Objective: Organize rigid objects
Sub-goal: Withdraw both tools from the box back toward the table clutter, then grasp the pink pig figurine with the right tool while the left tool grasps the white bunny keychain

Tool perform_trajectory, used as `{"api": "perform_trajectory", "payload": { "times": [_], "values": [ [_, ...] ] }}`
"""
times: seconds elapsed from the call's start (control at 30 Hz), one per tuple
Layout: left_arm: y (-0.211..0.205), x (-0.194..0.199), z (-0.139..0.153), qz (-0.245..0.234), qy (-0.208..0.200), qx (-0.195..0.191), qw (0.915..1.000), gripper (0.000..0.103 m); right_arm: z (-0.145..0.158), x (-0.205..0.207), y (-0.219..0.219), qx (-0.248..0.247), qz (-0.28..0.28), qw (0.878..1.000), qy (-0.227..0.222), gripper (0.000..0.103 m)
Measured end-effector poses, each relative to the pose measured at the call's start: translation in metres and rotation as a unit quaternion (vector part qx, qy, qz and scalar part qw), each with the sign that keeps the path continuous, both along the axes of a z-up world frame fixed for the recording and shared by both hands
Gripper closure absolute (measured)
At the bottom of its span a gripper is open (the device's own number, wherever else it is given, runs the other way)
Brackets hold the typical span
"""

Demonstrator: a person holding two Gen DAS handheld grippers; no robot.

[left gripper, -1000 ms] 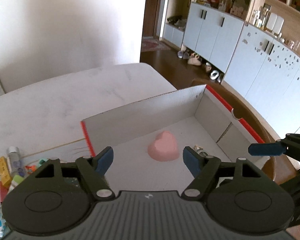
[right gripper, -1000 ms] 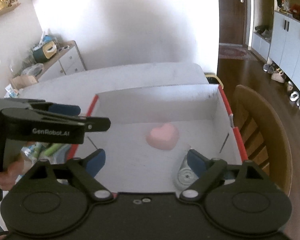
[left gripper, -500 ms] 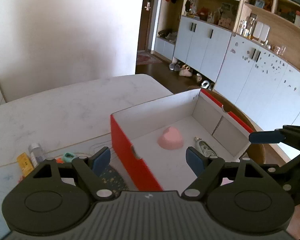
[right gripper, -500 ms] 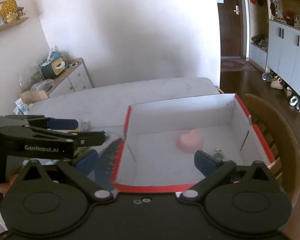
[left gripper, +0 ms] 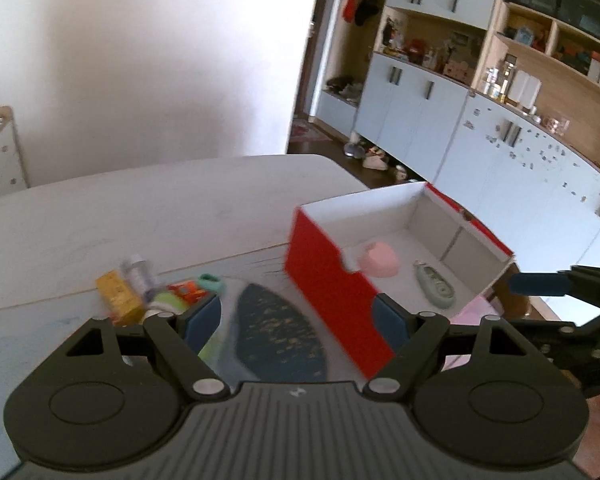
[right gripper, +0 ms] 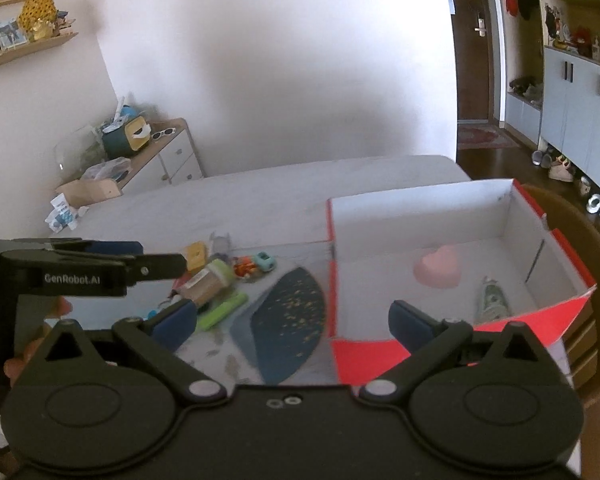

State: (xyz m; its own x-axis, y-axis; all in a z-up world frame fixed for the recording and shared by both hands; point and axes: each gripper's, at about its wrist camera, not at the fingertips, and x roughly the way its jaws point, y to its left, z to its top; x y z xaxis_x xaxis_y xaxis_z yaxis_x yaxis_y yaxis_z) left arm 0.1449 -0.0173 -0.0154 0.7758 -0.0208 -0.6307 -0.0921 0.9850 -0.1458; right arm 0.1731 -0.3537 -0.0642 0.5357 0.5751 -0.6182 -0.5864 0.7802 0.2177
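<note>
A red box (left gripper: 332, 292) with white inner walls (right gripper: 420, 208) stands on the right of the table. Inside it lie a pink heart (left gripper: 380, 264) (right gripper: 438, 272) and a grey-green oblong device (left gripper: 436, 290) (right gripper: 490, 300). To its left is a loose pile: a yellow box (left gripper: 118, 296) (right gripper: 196, 254), a small bottle (left gripper: 138, 270), a green-lidded jar (right gripper: 208, 280), a green marker (right gripper: 222, 312), an orange toy (right gripper: 244, 268) and a teal piece (right gripper: 264, 260). My left gripper (left gripper: 296, 316) hovers open and empty near the box's left wall. My right gripper (right gripper: 292, 320) is open and empty in front of the box.
A dark blue fan-shaped mat (left gripper: 278, 336) (right gripper: 288, 320) lies between the pile and the box. The white table (left gripper: 140, 208) runs back to the wall. A wooden chair (right gripper: 580, 240) stands behind the box on the right. A hand (right gripper: 20, 360) holds the left gripper.
Both grippers have drawn back from over the box and shifted left, so the box now sits to the right and the pile has come into view. The right jaws have widened.
</note>
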Motion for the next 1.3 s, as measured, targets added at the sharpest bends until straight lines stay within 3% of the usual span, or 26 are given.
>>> {"api": "perform_trajectory", "payload": {
  "times": [0.47, 0.83, 1.03, 1.17, 1.3],
  "values": [
    [0.086, -0.043, -0.023, 0.072, 0.019, 0.004, 0.9972, 0.02, -0.02, -0.033, 0.063, -0.024, 0.034, 0.999, 0.01, 0.001],
    [0.125, -0.056, -0.064, 0.112, 0.048, 0.008, 0.9925, 0.02, -0.04, -0.055, 0.118, -0.058, 0.097, 0.994, 0.01, 0.002],
    [0.138, -0.054, -0.092, 0.12, 0.072, -0.008, 0.99, 0.02, -0.057, -0.066, 0.147, -0.074, 0.14, 0.987, 0.017, 0.003],
    [0.143, -0.052, -0.108, 0.127, 0.087, -0.005, 0.9881, 0.02, -0.064, -0.076, 0.167, -0.085, 0.171, 0.982, 0.012, 0.005],
    [0.147, -0.049, -0.12, 0.125, 0.092, 0.007, 0.9879, 0.02, -0.075, -0.08, 0.185, -0.1, 0.195, 0.976, 0.014, 0.015]
  ]
}}
